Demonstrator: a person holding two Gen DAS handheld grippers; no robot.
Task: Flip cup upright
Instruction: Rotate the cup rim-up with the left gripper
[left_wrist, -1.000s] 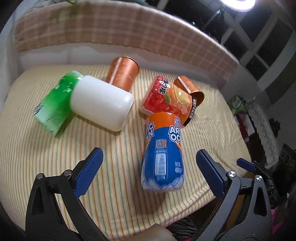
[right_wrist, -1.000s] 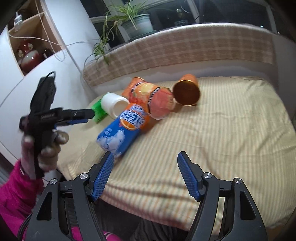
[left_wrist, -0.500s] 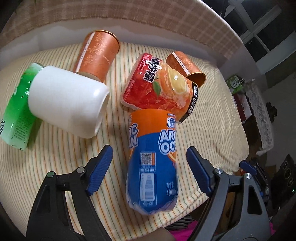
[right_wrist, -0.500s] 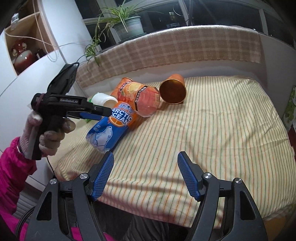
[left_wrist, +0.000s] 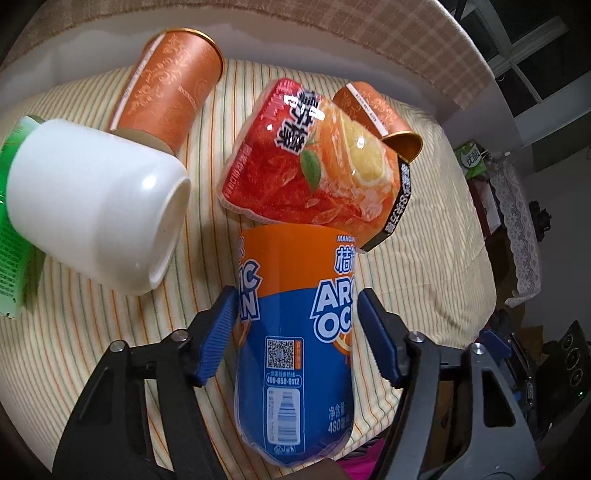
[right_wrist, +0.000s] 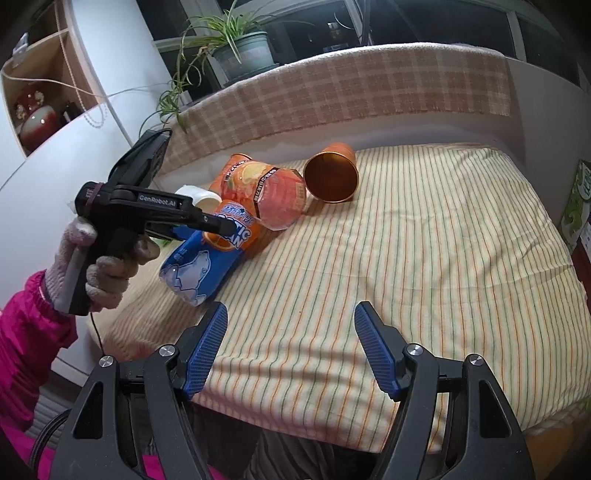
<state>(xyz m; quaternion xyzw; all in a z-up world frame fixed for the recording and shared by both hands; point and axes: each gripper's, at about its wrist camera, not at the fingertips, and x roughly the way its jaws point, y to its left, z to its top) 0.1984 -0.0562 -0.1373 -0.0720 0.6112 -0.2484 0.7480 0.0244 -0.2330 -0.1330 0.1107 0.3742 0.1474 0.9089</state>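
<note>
Several cups lie on their sides on the striped cloth. A blue-and-orange Arctic Ocean cup lies nearest, its base toward me. My left gripper is closed around its middle, blue pads touching both sides. A red-orange cup lies against its far end. A white cup, a green cup and two copper cups lie around them. My right gripper is open and empty above the table's near edge, right of the blue cup.
A checked cushion lines the back edge of the table. A potted plant stands behind it. A white shelf unit is at the left. The right half of the cloth holds nothing.
My left gripper has moved forward and down over the blue-and-orange cup and closed its jaws onto it. My right gripper has stayed open and nearly still.
</note>
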